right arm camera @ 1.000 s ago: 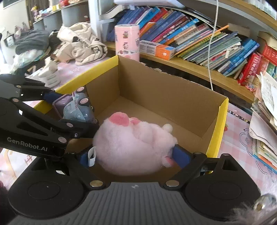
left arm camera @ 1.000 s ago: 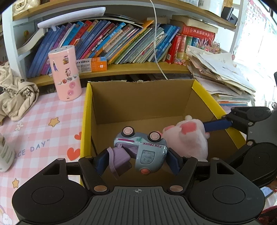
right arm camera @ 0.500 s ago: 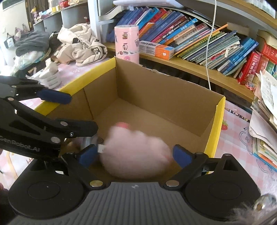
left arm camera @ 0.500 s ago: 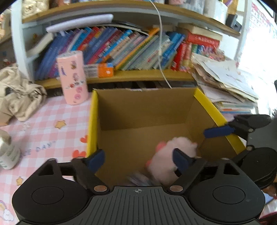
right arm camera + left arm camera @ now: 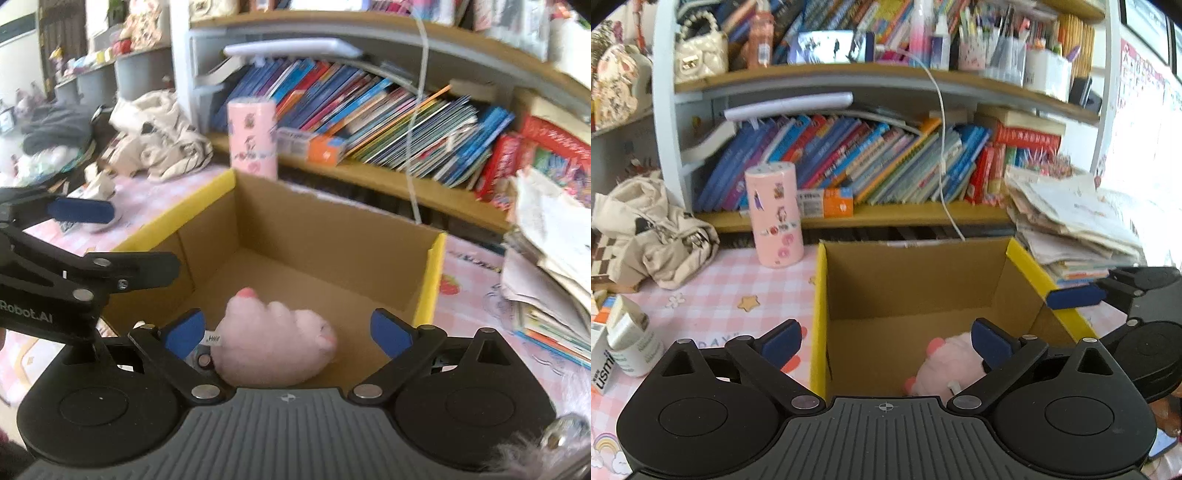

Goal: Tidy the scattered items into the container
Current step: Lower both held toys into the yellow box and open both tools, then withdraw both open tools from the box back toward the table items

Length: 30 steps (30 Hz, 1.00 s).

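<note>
A pink checked tablecloth [image 5: 713,291] covers the desk below crowded bookshelves. Nearest, the left gripper [image 5: 886,339] has just been opening, nothing between its wide jaws; the right gripper [image 5: 288,328] also gapes empty. Beyond, the pink plush toy [image 5: 273,339] lies inside the cardboard box [image 5: 916,280]. Farther back stands a pink cylinder [image 5: 774,214].

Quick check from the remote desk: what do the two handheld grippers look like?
Both match: left gripper and right gripper have black plastic linkage arms with silver pivot pins, blue finger pads and a ribbed grey body. White lettering reading "Robot.AI" marks the left gripper's side.
</note>
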Motion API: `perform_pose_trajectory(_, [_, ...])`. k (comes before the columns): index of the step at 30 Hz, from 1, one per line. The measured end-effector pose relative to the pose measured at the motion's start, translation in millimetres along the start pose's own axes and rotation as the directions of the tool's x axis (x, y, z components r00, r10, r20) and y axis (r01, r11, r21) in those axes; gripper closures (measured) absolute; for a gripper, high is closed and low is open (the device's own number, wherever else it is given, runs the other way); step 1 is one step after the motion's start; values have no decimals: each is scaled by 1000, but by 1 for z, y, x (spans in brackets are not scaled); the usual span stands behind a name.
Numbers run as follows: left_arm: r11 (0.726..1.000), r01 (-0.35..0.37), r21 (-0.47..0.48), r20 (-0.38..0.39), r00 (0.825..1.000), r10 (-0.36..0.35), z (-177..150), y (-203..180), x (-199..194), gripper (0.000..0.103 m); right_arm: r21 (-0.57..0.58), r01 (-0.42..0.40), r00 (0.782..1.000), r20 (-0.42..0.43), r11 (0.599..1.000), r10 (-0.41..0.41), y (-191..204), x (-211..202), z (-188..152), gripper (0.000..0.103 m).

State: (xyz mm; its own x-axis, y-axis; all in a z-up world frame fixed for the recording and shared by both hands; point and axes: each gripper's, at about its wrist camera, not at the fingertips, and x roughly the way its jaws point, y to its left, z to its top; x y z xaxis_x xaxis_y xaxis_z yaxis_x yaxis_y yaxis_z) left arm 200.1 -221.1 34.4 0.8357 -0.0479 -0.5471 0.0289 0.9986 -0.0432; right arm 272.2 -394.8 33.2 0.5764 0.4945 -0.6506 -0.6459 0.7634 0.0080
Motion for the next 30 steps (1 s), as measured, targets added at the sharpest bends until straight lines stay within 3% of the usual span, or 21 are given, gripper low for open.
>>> perform_pose_trajectory(5, [999, -23, 32, 116, 993, 19, -7, 0, -22, 0, 28, 72, 996, 51, 997, -73, 6, -17, -6, 6])
perform_pose_trajectory(8, [998, -5, 64, 146, 989, -5, -11, 1, -29, 0, 38, 106, 992, 67, 994, -109, 13, -26, -10, 6])
perform_pose_trajectory(19, [995, 103, 14, 166, 981, -104, -28, 22, -46, 0, 64, 233, 970, 60, 970, -237, 52, -58, -29, 6])
perform_pose_trajectory(30, [990, 141, -6, 126, 982, -139, -57, 70, -83, 0, 136, 322, 945, 12, 937, -327, 114, -75, -58, 5])
